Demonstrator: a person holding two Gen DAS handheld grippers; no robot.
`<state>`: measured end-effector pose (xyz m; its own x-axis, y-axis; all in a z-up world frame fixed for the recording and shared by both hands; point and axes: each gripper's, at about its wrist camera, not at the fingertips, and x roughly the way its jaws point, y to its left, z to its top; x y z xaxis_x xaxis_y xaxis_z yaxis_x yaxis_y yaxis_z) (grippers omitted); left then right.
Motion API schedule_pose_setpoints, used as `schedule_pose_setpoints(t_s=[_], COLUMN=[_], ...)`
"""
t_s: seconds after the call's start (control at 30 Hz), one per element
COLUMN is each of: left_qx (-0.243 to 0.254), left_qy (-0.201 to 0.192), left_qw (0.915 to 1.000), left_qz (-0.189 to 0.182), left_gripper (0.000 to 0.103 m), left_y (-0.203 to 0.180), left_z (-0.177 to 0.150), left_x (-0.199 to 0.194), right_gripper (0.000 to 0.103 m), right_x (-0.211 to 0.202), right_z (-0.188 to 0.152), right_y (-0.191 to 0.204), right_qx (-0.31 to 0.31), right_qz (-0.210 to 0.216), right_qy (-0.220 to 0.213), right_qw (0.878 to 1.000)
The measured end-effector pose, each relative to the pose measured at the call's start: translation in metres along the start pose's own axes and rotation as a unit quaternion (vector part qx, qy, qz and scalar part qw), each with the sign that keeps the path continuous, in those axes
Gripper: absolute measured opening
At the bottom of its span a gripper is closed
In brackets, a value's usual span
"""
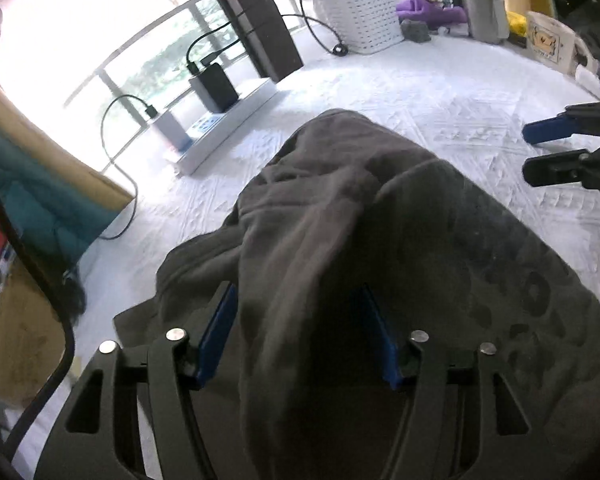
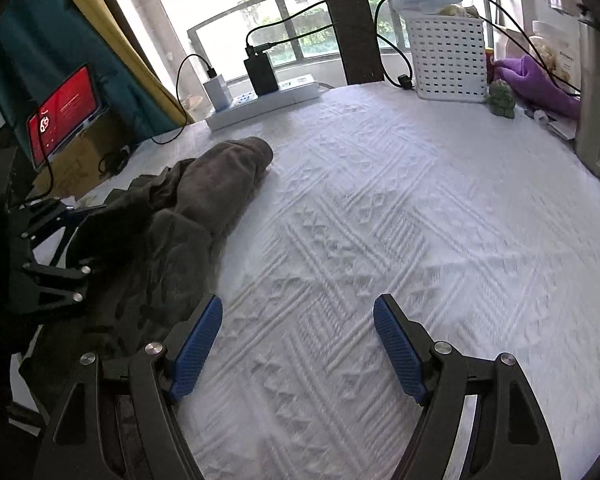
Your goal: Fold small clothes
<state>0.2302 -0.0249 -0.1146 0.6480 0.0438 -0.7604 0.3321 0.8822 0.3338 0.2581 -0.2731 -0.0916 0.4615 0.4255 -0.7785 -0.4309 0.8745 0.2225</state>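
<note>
Cloth fills most of the left wrist view: a dark grey garment (image 1: 340, 220) is bunched between the blue pads of the left tool (image 1: 296, 332), which stand apart with the fabric draped thickly over and between them. Whether they pinch it or merely carry it I cannot tell, since the cloth hides the tips. The bulk trails forward onto the white quilted desk cover (image 1: 440, 92), likely so the piece can be drawn flat before a fold. At the right edge the right tool (image 1: 540, 150) shows, pads parted and holding nothing. In the right wrist view, the right tool (image 2: 298, 334) hovers spread wide over bare cover (image 2: 420, 220), with nothing between its pads, probably waiting to take a free edge. The garment (image 2: 204, 196) lies in a rumpled heap at the left of the desk, one rolled end pointing toward the power strip (image 2: 264, 102), its near part rising into the left tool (image 2: 56, 240). A white basket (image 2: 446, 60) stands well apart at the back.
</note>
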Motion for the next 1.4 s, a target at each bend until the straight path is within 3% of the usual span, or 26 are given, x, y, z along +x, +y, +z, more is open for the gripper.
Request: schedule_pose_setpoints(t_s=[0.03, 0.1, 0.23, 0.4, 0.6, 0.7, 0.8, 0.87, 0.93, 1.03, 1.13, 1.4], left_qx=[-0.011, -0.032, -0.129, -0.210, -0.281, -0.300, -0.328, -0.354, -0.368, -0.367, -0.344, -0.305], left_qy=[-0.003, -0.004, -0.028, -0.036, -0.056, -0.046, -0.001, 0.002, -0.006, -0.017, -0.019, -0.013], left_qw=[0.9998, 0.9994, 0.9908, 0.9745, 0.9548, 0.9479, 0.9408, 0.9302, 0.9242, 0.9245, 0.9324, 0.9402], left_qz=[-0.014, -0.011, -0.030, -0.070, -0.081, -0.098, -0.085, -0.099, -0.101, -0.102, -0.108, -0.151], left_gripper=[0.027, 0.011, 0.007, 0.006, 0.006, 0.006, 0.010, 0.014, 0.033, 0.041, 0.047, 0.047], left_y=[0.005, 0.015, 0.061, 0.106, 0.137, 0.149, 0.157, 0.165, 0.170, 0.171, 0.163, 0.119], left_z=[0.000, -0.002, -0.015, -0.046, -0.071, -0.077, -0.088, -0.097, -0.102, -0.107, -0.111, -0.124], left_x=[0.001, 0.003, -0.006, -0.016, -0.025, -0.012, 0.009, 0.013, 0.009, -0.005, -0.020, -0.054], right_gripper=[0.080, 0.080, 0.080, 0.080, 0.080, 0.080, 0.080, 0.080, 0.080, 0.080, 0.080, 0.080], right_x=[0.002, 0.006, 0.015, 0.024, 0.038, 0.052, 0.072, 0.074, 0.072, 0.066, 0.059, 0.042], right_z=[0.002, 0.006, 0.014, 0.026, 0.042, 0.044, 0.041, 0.038, 0.036, 0.032, 0.028, 0.015], right_y=[0.001, 0.003, 0.014, 0.040, 0.093, 0.113, 0.122, 0.123, 0.122, 0.120, 0.116, 0.104], right_qx=[-0.003, -0.007, -0.024, -0.048, -0.096, -0.116, -0.124, -0.122, -0.120, -0.118, -0.112, -0.094], right_qz=[0.000, 0.002, 0.004, 0.021, 0.048, 0.048, 0.032, 0.029, 0.026, 0.018, 0.013, -0.005], right_qy=[0.001, 0.003, 0.012, 0.011, 0.004, 0.013, 0.035, 0.040, 0.040, 0.038, 0.037, 0.034], right_qw=[1.000, 1.000, 1.000, 0.999, 0.994, 0.992, 0.991, 0.991, 0.992, 0.992, 0.993, 0.995])
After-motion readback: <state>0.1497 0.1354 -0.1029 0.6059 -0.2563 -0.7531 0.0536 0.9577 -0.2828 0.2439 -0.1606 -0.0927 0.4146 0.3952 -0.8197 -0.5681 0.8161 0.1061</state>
